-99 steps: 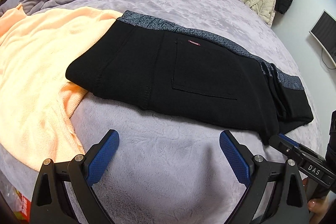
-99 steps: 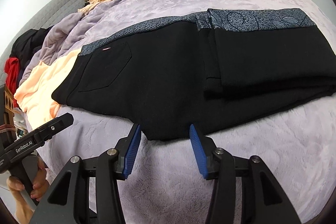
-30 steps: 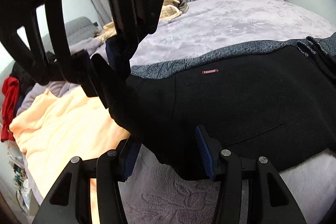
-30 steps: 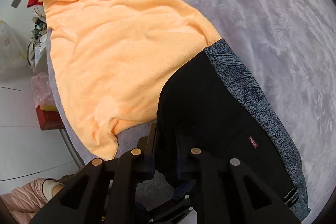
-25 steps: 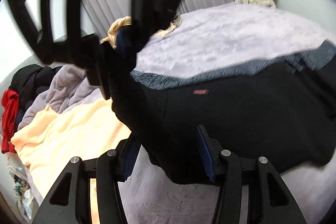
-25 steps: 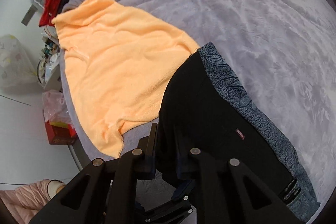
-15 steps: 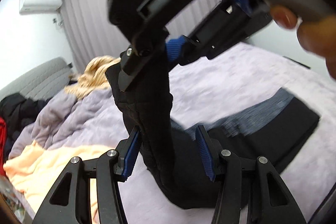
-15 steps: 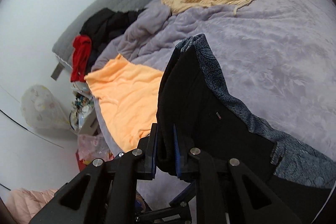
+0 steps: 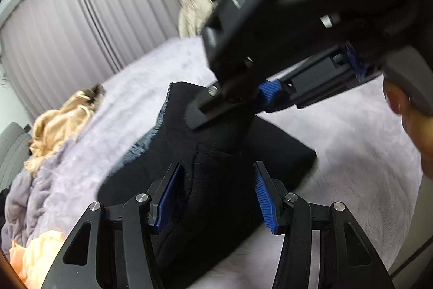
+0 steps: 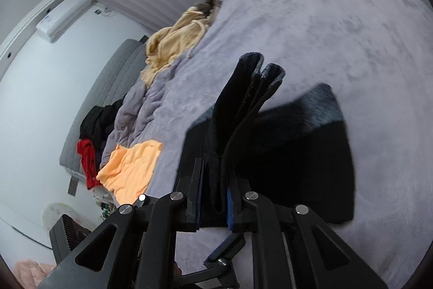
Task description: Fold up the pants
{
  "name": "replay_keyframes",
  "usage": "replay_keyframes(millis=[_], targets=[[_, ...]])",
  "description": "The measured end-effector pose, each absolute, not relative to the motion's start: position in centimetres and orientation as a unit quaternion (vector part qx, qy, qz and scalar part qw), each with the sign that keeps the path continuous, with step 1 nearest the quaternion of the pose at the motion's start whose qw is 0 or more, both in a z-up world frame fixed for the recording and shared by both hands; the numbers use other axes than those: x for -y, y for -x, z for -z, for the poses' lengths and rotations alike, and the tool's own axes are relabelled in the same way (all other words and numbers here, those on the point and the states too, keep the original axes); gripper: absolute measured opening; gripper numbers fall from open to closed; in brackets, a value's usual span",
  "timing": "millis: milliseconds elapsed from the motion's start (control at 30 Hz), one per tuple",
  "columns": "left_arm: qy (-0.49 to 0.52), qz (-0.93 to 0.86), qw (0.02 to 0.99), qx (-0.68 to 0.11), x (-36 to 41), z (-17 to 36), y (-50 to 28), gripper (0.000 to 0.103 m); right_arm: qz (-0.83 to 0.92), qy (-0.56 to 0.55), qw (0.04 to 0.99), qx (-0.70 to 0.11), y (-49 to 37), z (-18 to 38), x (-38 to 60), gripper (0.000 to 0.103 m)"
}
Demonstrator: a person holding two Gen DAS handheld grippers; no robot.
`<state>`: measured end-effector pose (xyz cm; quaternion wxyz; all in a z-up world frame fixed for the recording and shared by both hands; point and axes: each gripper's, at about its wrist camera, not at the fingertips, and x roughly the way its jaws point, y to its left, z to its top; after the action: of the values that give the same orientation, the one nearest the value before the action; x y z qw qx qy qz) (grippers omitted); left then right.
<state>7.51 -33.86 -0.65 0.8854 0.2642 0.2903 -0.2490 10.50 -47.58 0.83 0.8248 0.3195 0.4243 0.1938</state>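
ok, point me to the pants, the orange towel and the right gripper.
pants (image 10: 311, 153): right wrist view, black panel lying on the bed.
orange towel (image 10: 132, 164): right wrist view, middle of the cloth.
right gripper (image 10: 215, 194): right wrist view, between the fingertips, clamped on the pants.

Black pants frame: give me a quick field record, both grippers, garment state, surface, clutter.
garment: black pants with grey patterned waistband, one end lifted, the rest lying on the bed
right gripper: shut on the lifted fabric
left gripper: open, blue pads either side of the fabric, not closed on it
surface: lilac plush bedspread
clutter: orange towel, beige striped knit garment, red and black clothes at the bed's edge
fold status: in progress, lifted end not yet laid down
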Motion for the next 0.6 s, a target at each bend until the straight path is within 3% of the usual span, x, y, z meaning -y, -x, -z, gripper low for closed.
replay_keyframes(millis=[133, 233, 433, 600], targets=[[-0.254, 0.287, 0.856, -0.348, 33.7, 2.5, -8.2, 0.058, -0.156, -0.34, 0.809, -0.452, -10.5, 5.7, 49.4, 0.018], [-0.232, 0.312, 0.858, -0.336, 31.4, 0.7, -8.0, 0.085, -0.171, -0.396, 0.796, -0.424, -10.1, 7.6, 51.2, 0.017], [-0.165, 0.262, 0.891, -0.332, 24.8, -2.1, -10.0, 0.085, -0.155, -0.35, 0.823, -0.42, -9.4, 6.7, 49.6, 0.018], [-0.108, 0.185, 0.897, -0.388, 19.7, 0.0, -13.4, 0.085, -0.126, -0.301, 0.846, -0.422, -8.4, 5.3, 48.1, 0.022]])
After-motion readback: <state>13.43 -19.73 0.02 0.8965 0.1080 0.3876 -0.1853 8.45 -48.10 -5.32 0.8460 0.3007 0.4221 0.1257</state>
